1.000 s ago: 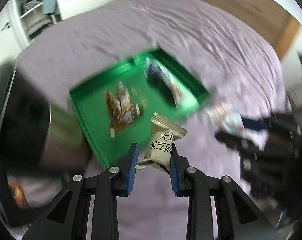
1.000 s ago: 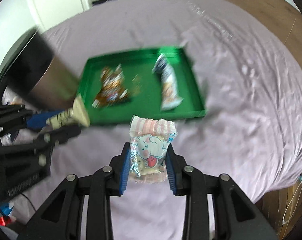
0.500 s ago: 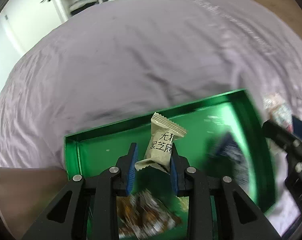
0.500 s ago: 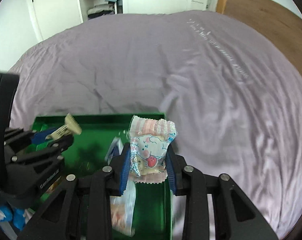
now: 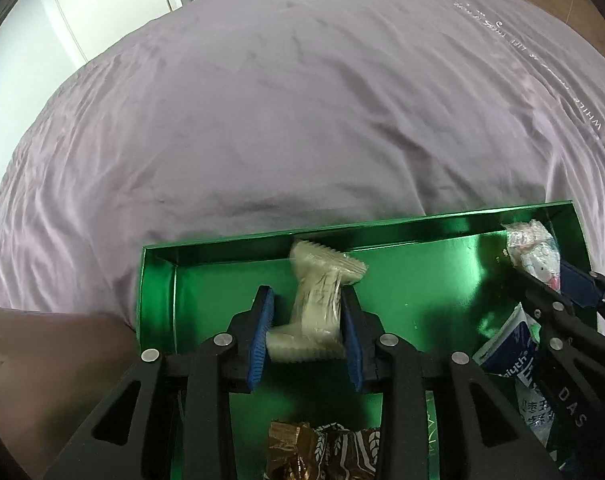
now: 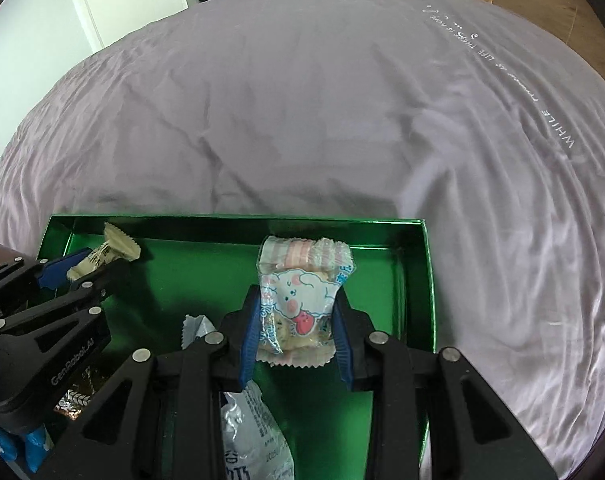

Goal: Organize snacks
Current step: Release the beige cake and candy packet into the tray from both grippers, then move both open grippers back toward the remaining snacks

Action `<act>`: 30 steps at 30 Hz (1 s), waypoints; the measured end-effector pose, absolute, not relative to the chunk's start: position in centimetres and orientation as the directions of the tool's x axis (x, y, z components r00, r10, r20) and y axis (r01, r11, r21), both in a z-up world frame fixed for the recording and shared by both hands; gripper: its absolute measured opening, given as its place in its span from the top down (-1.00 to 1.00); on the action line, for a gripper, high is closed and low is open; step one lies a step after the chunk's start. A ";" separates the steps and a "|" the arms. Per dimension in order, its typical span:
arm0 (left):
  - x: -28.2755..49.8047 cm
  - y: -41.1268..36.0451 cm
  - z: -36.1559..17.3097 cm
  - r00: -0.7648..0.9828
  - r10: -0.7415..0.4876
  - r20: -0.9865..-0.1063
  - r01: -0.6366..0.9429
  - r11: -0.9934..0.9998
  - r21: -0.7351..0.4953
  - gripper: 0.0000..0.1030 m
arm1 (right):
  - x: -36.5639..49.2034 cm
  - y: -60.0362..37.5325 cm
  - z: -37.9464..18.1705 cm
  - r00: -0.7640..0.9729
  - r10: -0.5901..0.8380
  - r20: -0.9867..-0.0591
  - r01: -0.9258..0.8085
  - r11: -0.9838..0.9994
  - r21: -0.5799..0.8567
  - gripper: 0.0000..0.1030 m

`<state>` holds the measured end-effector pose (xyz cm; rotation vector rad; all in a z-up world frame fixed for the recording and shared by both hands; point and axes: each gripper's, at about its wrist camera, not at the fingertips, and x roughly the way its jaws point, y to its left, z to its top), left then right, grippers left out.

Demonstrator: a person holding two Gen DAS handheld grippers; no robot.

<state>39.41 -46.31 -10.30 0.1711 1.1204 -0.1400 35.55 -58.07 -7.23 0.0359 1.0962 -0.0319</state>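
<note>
Both grippers hang over the shiny green metal tray (image 5: 158, 304) on the purple bedsheet (image 5: 302, 120). This is the drop-off step. The left gripper (image 5: 306, 332) has just been opening, its jaws parted around the blurred beige sesame candy wrapper (image 5: 318, 304) (apparently slipping free). The right gripper (image 6: 296, 336) is clamped on the clear pink-cartoon candy packet (image 6: 302, 292); next it needs to release.

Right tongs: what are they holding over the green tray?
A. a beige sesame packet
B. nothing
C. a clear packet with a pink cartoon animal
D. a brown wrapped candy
C: the right tongs pinch the clear packet printed with a pink cartoon animal, above the green tray.
</note>
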 end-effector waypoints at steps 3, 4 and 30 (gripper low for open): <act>39.0 -46.7 -9.9 0.432 -0.039 -0.901 0.193 0.980 0.050 0.13 | 35.4 -58.4 -7.1 0.456 -0.013 -0.890 0.046 0.999 0.009 0.88; 39.1 -47.0 -9.7 0.439 -0.038 -0.898 0.194 0.980 0.054 0.08 | 35.3 -58.4 -6.9 0.458 -0.019 -0.889 0.047 0.999 0.003 0.57; 24.8 -47.7 2.7 0.462 -0.279 -0.842 0.477 0.878 -0.030 -0.24 | 19.1 -57.7 8.3 0.514 -0.242 -0.823 0.208 0.966 -0.154 0.06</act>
